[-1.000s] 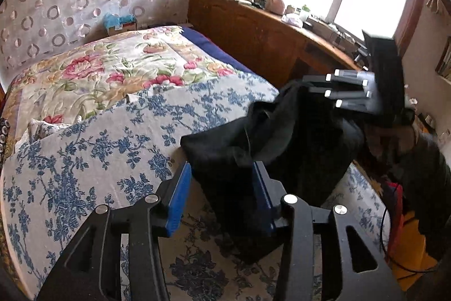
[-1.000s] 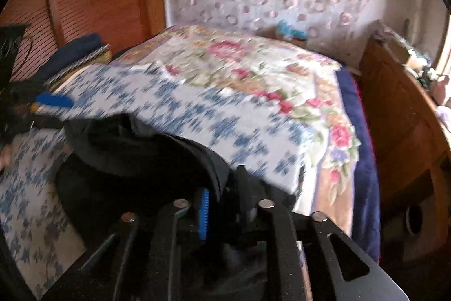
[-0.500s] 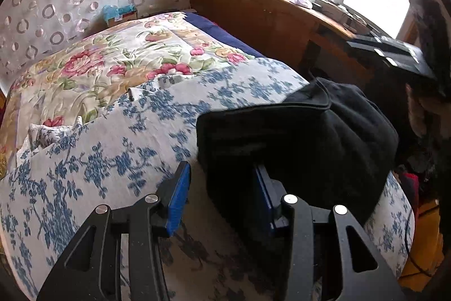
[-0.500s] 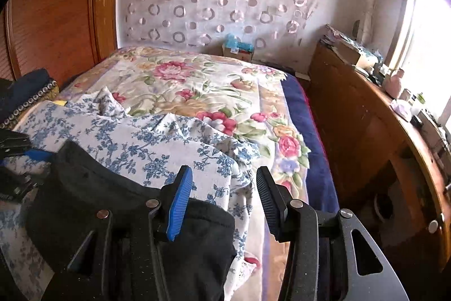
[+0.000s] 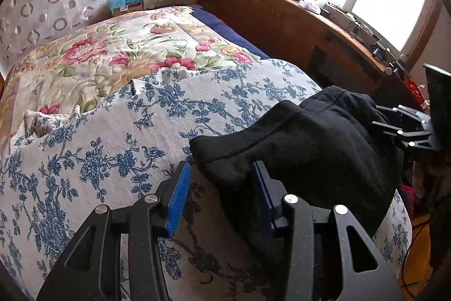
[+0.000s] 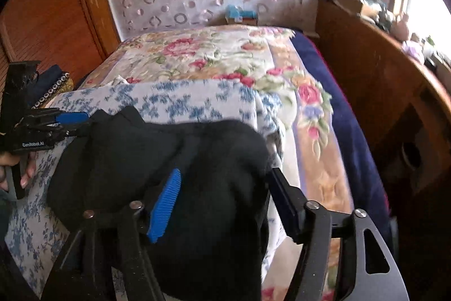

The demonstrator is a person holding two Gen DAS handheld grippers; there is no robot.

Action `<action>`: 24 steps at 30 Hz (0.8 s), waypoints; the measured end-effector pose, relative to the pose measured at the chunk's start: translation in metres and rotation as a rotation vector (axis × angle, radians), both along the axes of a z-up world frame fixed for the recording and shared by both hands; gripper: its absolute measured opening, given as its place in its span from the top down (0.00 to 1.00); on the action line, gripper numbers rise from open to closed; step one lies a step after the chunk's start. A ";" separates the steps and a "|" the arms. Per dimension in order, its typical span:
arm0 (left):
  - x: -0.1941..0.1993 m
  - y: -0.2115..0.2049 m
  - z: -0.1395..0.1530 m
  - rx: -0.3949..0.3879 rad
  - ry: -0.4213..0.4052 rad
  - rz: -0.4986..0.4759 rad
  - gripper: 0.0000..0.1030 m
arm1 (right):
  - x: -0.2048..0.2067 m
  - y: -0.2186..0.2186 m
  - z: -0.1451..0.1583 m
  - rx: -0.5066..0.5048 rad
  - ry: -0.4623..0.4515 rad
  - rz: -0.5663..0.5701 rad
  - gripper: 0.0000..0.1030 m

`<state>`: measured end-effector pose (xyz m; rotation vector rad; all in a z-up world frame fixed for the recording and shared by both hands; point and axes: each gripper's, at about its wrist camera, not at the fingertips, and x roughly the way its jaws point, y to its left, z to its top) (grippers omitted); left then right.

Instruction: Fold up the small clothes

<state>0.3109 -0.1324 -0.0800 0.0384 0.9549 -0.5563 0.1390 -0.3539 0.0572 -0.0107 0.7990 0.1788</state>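
A black garment [image 5: 307, 148] lies bunched on the blue-flowered sheet [image 5: 107, 148] at the near end of the bed. My left gripper [image 5: 221, 189] is open, with the garment's near left corner lying between its blue pads. In the right wrist view the garment [image 6: 174, 154] fills the lower middle. My right gripper [image 6: 222, 199] is open wide over the garment's right part, which lies between its fingers. The left gripper [image 6: 70, 117] shows at the garment's far left edge there. The right gripper [image 5: 400, 126] shows at the garment's right side in the left wrist view.
A rose-patterned quilt [image 5: 112, 52] covers the far half of the bed. A wooden dresser [image 5: 296, 19] with clutter runs along the right under a bright window. A wooden wardrobe [image 6: 48, 13] stands on the left. A blue box [image 6: 239, 14] sits at the headboard wall.
The right gripper let go of the garment, which dropped onto the bed. It then came back down open over the garment's right side. The left gripper stayed open at the left corner.
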 end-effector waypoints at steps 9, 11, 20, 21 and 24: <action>-0.010 0.004 -0.011 -0.015 0.049 -0.029 0.33 | 0.007 -0.008 -0.015 0.089 0.063 -0.048 0.32; -0.009 0.005 -0.012 -0.025 0.047 -0.026 0.32 | 0.007 -0.012 -0.018 0.123 0.077 -0.048 0.32; -0.008 0.000 -0.014 -0.068 0.027 -0.010 0.38 | 0.008 0.000 -0.026 0.114 0.056 -0.026 0.49; -0.008 0.000 -0.014 -0.073 0.028 -0.015 0.40 | 0.008 0.002 -0.026 0.108 0.057 -0.019 0.51; -0.007 -0.002 -0.014 -0.108 0.051 -0.040 0.56 | 0.007 0.005 -0.027 0.113 0.056 0.001 0.63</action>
